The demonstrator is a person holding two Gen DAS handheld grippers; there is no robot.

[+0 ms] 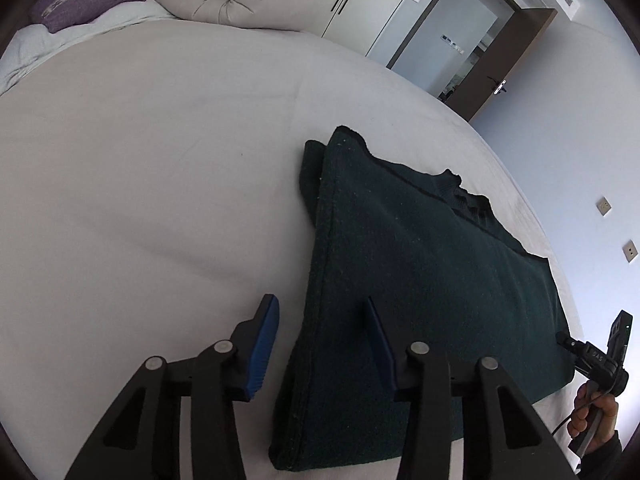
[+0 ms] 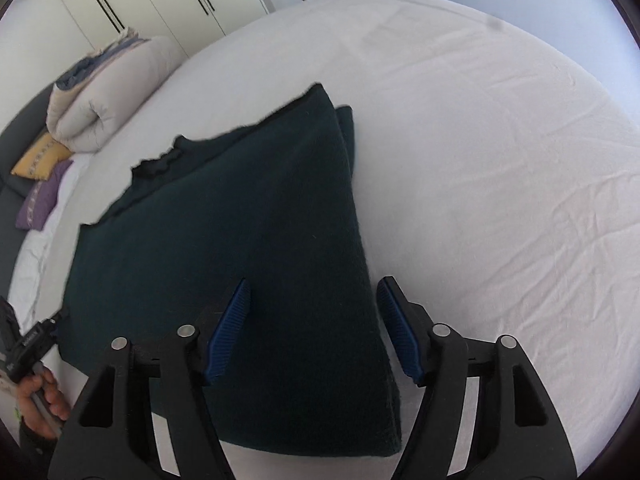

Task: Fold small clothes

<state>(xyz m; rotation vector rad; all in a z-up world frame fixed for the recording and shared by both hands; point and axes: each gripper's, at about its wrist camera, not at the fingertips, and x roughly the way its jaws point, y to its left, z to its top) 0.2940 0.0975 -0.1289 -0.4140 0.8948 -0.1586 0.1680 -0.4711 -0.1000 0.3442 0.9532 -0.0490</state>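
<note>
Left hand-held gripper (image 1: 322,344): matte black plastic linkage arms, a round silver pivot pin (image 1: 223,346) capping each joint, triangular cut-outs low in the outer arms. Ribbed blue rubber fingers (image 1: 264,350) line the inner faces. Right hand-held gripper (image 2: 314,330) is the same build: black arms, silver pin (image 2: 440,329), ridged blue fingers (image 2: 230,328). Seen from the left gripper's camera, the right unit's black camera body (image 1: 619,338) carries pale lettering, too small to read, with a thin black cable (image 1: 560,426) beneath. Bare-skinned right hand (image 1: 592,416), dark sleeve (image 1: 608,450) at the wrist. Left hand (image 2: 42,400) bare too.
</note>
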